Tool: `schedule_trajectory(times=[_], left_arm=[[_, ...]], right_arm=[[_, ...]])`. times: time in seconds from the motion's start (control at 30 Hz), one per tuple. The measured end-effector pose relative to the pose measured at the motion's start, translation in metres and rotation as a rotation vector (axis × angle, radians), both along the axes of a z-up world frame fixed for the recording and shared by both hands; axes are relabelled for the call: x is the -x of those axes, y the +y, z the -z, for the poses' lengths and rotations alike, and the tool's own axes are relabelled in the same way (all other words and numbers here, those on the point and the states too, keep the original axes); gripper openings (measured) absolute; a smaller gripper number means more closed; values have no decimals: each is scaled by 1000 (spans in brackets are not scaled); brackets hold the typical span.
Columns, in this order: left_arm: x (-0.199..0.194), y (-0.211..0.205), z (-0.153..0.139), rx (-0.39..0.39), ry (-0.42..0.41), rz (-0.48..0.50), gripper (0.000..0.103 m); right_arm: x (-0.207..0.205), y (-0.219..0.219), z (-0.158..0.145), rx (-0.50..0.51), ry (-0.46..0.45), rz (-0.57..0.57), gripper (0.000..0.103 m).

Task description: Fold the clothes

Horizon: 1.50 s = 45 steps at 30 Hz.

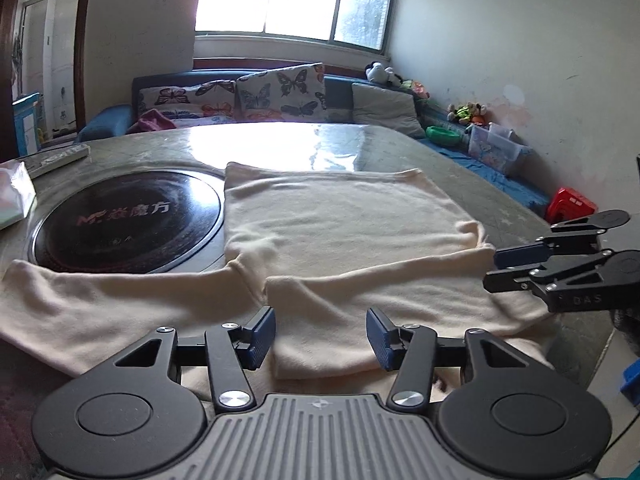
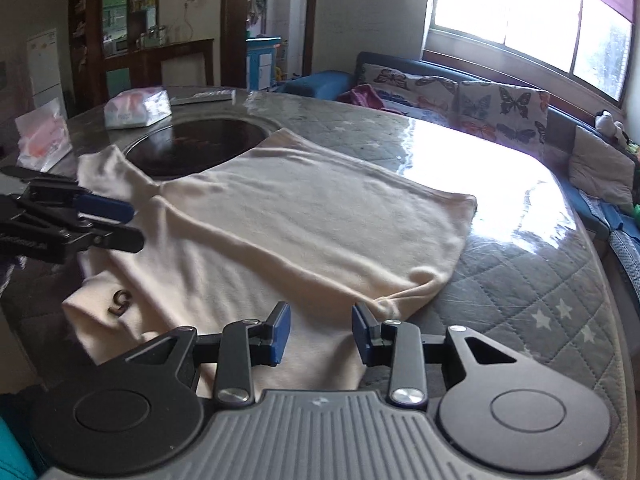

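Note:
A cream knit garment (image 1: pixel 340 216) (image 2: pixel 300 208) lies spread flat on the round table (image 1: pixel 460 152), one sleeve stretched left in front of a black disc. My left gripper (image 1: pixel 322 336) is open over the garment's near folded edge. Cloth shows between its blue pads (image 1: pixel 264 332), which do not press on it. From the right wrist view that gripper (image 2: pixel 128 224) sits at the left edge. My right gripper (image 2: pixel 322 334) hovers open over the garment's near right corner, close to a bunched hem. The left wrist view has it (image 1: pixel 494 266) at the cloth's right edge.
A black round cooktop disc (image 1: pixel 128 220) (image 2: pixel 196 140) is set into the table, partly under the sleeve. Tissue packs (image 2: pixel 136 108) and a remote (image 1: pixel 56 158) lie at the table's far left. A sofa with butterfly cushions (image 1: pixel 240 96) stands behind. On the floor at right is a red stool (image 1: pixel 572 204).

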<state>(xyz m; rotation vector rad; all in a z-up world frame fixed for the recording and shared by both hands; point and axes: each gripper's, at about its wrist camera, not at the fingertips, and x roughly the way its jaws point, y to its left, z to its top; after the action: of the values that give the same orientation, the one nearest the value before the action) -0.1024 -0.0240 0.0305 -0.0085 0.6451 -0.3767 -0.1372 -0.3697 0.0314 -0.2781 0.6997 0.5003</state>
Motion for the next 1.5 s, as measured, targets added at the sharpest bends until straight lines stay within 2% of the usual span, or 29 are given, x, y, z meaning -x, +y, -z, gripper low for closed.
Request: schedule_trajectory(times=[0.1, 0.27, 0.57, 0.73, 0.9, 1.03, 1.13, 1.2, 1.27, 1.37, 1.5], left_arm=[[4, 7, 4, -27, 4, -28, 54], [9, 35, 1, 3, 6, -113, 56], [-8, 112, -7, -3, 8, -461, 61], [-22, 151, -7, -56, 7, -664, 65], [-33, 175, 4, -16, 43, -758, 65], [-36, 172, 6, -23, 25, -749, 59], [-38, 170, 6, -22, 10, -750, 40], [-38, 171, 5, 0, 7, -749, 19], [-38, 171, 2, 28, 2, -735, 10], [-29, 157, -13, 80, -55, -657, 7], [-16, 117, -48, 138, -155, -464, 7]], right_arm=[[3, 8, 4, 38, -6, -28, 34], [0, 26, -6, 28, -21, -90, 35], [-13, 71, 6, 27, 4, -193, 37], [-12, 74, 2, 21, 4, -199, 40], [-7, 68, -1, 16, 5, -186, 40], [-5, 60, -3, 5, 1, -165, 40], [-4, 54, -4, -10, 0, -142, 40], [-3, 51, -4, -20, -2, -129, 40], [-1, 48, -5, -27, -3, -122, 40], [1, 41, -7, -50, -6, -107, 40], [-1, 30, -11, -91, -9, -68, 40]])
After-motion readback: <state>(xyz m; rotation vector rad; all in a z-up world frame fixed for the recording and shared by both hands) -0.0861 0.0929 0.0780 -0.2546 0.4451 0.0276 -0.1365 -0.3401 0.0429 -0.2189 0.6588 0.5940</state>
